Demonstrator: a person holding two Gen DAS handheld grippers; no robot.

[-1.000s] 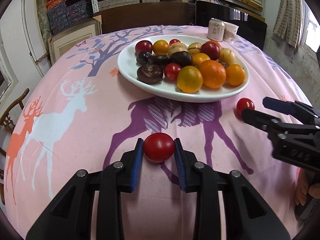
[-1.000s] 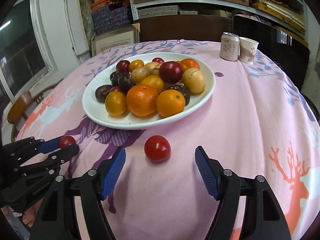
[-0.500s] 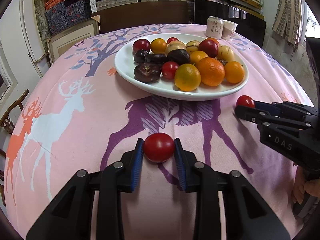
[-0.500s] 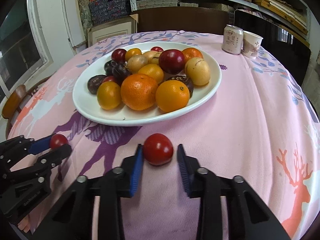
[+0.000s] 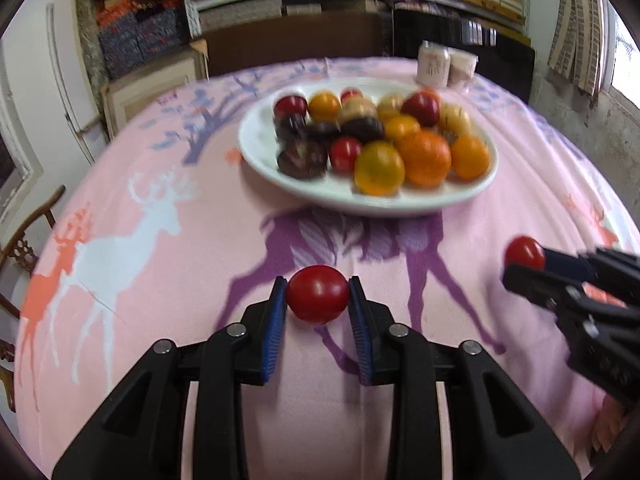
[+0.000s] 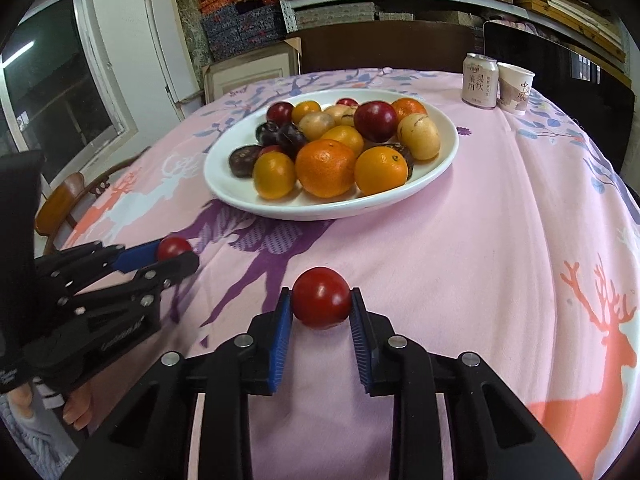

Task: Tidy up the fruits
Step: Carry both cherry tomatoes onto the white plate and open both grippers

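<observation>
Each gripper holds a small red tomato over the pink deer-print tablecloth. My left gripper (image 5: 317, 300) is shut on one red tomato (image 5: 317, 294), blue pads pressing both sides. In the right wrist view that left gripper (image 6: 176, 256) shows at the left with its tomato (image 6: 173, 247). My right gripper (image 6: 321, 307) is shut on a second red tomato (image 6: 321, 297); from the left wrist view the right gripper (image 5: 524, 262) enters at the right with that tomato (image 5: 524, 252). Beyond both sits a white plate (image 6: 440, 160), also seen as plate (image 5: 256, 148), heaped with oranges, tomatoes, dark plums and pale fruits.
A drink can (image 6: 479, 81) and a paper cup (image 6: 516, 88) stand at the table's far right. A wooden chair (image 6: 68, 200) is at the left edge, another chair back (image 6: 380, 44) behind the table. Shelves with boxes line the back wall. A hand (image 6: 76, 408) grips the left tool.
My right gripper went from wide open around the tomato lying on the cloth to shut on it and moved slightly. The left gripper kept its tomato and stayed nearly still.
</observation>
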